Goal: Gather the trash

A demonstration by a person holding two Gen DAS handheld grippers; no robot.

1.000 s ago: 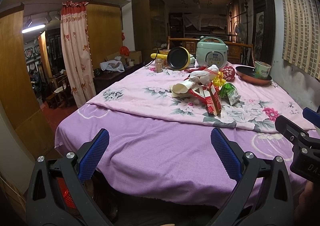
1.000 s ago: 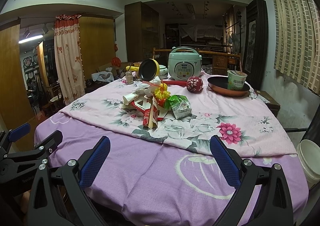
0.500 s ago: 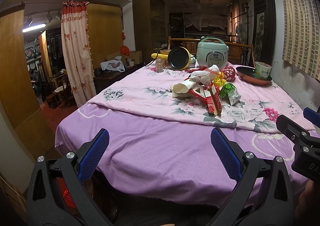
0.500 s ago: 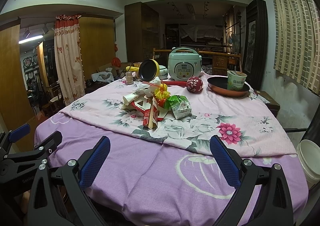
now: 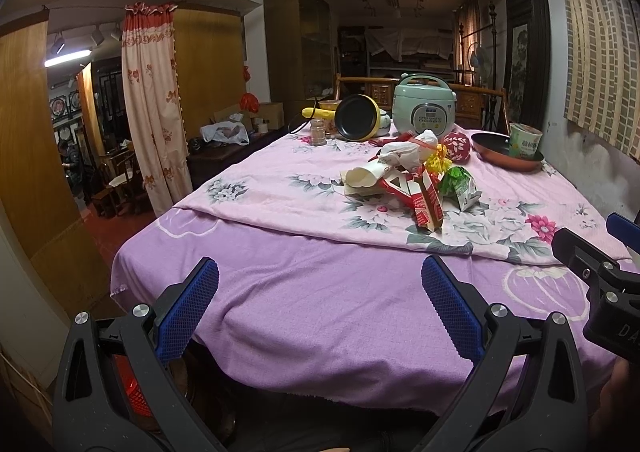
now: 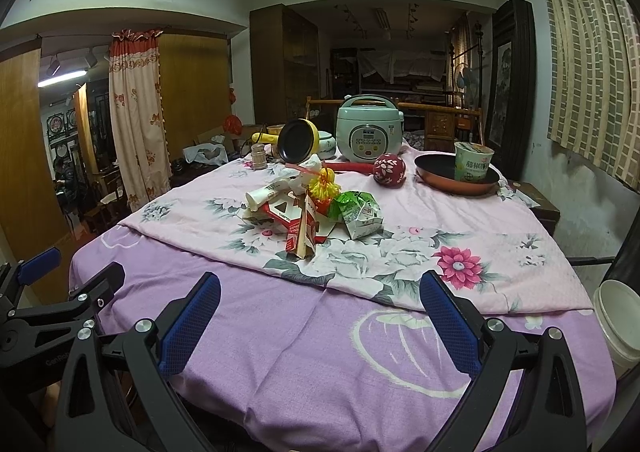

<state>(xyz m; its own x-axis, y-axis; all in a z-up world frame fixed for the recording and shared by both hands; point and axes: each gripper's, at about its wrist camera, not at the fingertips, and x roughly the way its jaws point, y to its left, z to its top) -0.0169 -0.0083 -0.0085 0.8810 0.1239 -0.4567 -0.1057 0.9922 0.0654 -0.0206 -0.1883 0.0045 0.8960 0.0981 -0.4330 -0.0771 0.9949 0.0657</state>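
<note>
pre-reach: left gripper and right gripper both agape, empty; next, advance to trash pile mid-table.

— From where do the two views look?
— Both look from the near edge of the table, facing 12 o'clock. The left wrist view stands further left.
— What do they share?
— The trash pile mid-table, far from both, and the rice cooker behind it.
</note>
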